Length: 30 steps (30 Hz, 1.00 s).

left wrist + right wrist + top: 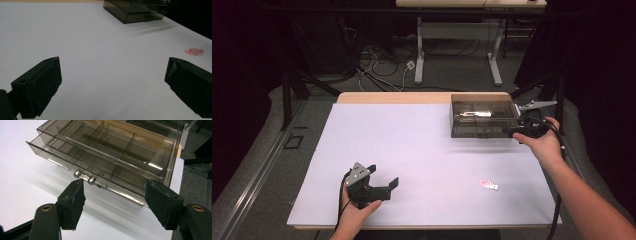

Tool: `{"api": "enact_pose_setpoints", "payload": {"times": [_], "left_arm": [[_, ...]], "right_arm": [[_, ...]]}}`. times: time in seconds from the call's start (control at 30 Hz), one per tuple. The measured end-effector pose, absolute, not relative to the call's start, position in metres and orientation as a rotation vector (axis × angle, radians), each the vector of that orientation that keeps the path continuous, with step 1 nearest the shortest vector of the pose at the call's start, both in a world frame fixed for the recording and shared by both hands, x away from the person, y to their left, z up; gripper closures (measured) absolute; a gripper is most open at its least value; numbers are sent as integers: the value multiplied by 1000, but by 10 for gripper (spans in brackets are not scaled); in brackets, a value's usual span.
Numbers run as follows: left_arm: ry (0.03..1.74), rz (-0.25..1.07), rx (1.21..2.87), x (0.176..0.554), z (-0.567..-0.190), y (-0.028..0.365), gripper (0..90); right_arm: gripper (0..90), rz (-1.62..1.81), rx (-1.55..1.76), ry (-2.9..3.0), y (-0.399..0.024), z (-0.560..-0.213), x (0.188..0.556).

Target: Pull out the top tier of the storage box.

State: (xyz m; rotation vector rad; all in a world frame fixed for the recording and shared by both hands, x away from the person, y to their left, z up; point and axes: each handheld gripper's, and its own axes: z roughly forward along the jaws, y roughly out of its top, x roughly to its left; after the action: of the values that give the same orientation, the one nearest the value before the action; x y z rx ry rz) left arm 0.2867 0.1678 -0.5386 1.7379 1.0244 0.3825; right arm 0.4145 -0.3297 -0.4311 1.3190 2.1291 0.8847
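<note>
A smoky clear drawer box (482, 117) stands at the table's back right corner. In the right gripper view the box (112, 152) has divided compartments, and its lowest drawer, with two metal knobs (85, 177), sticks out a little. My right gripper (511, 131) hovers at the box's front right corner. Its jaws (115, 200) are open, with the drawer's front just beyond them and nothing pressed. My left gripper (383, 175) rests near the table's front left, open and empty (112, 77). A small pink striped fish-shaped piece (488, 185) lies flat on the mat (195, 51).
A white mat (412, 150) covers the table, with a bare wooden strip (387, 97) along the far edge. Beyond it stand another desk's legs (419, 55) and loose cables on the floor. The box (140, 11) sits close to the mat's right edge.
</note>
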Motion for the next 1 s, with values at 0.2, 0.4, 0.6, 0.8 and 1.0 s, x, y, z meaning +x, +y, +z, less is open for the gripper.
{"api": "enact_pose_setpoints", "payload": {"times": [0.2, 0.4, 0.6, 0.8, 1.0], "left_arm": [[1027, 379, 1734, 287, -539, 168, 10], [1027, 378, 1737, 287, -539, 167, 10], [1027, 378, 1736, 287, -539, 167, 10], [1027, 378, 1736, 287, -539, 167, 10], [1027, 379, 1737, 287, -539, 167, 9]], "right_arm": [[370, 866, 1242, 2170, -327, -431, 420], [385, 820, 1175, 2215, -326, -429, 423], [386, 738, 1073, 2259, -322, -427, 425], [386, 700, 955, 2292, -317, -426, 427], [386, 671, 860, 2333, -311, -427, 429]]}}
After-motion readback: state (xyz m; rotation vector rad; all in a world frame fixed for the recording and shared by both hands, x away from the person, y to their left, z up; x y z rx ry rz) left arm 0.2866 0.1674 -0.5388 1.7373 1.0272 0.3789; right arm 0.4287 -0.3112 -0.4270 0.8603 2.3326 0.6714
